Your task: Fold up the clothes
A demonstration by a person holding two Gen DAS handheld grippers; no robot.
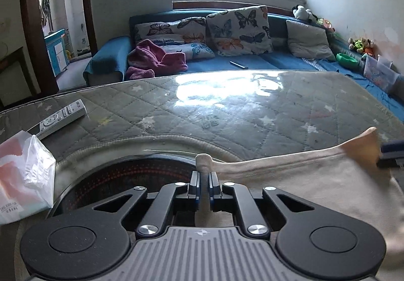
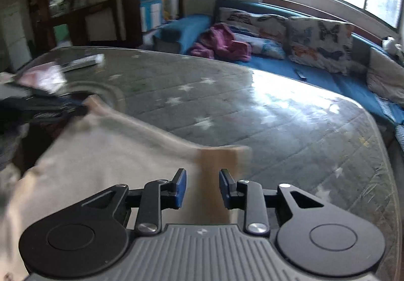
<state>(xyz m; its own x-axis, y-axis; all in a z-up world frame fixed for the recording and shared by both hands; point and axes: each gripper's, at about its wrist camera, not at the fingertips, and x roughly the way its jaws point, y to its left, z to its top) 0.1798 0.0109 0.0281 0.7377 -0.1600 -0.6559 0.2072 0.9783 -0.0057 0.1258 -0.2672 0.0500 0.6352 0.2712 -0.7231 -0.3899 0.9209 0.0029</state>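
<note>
A cream garment [image 1: 315, 180] hangs stretched between two hand-held tools above a quilted grey surface [image 1: 227, 109] printed with pale stars and covered by a glossy clear sheet. The left tool [image 1: 204, 175] has its jaws drawn nearly together, pinching a bunched corner of the cloth that pokes up as a small knob between the fingertips. From that knob the top edge of the garment runs taut to the right, rising to a second corner beside the right tool [image 2: 203, 175], seen in the left wrist view only as a dark blurred shape at the picture's edge. In the right wrist view, the right tool's blue-padded jaws stand partly apart with a tan strip of the garment lying between them; the picture is blurred, and the pads do not appear to press on the cloth. The rest of the garment drapes down toward the near edge of the surface. A grey remote control [image 1: 63, 117] and a plastic-wrapped tissue pack [image 1: 22, 175] lie at the left end of the surface. Beyond stands a blue sofa [image 1: 252, 61] with butterfly-print cushions [image 1: 237, 28] and a magenta towel [image 1: 156, 58].
</note>
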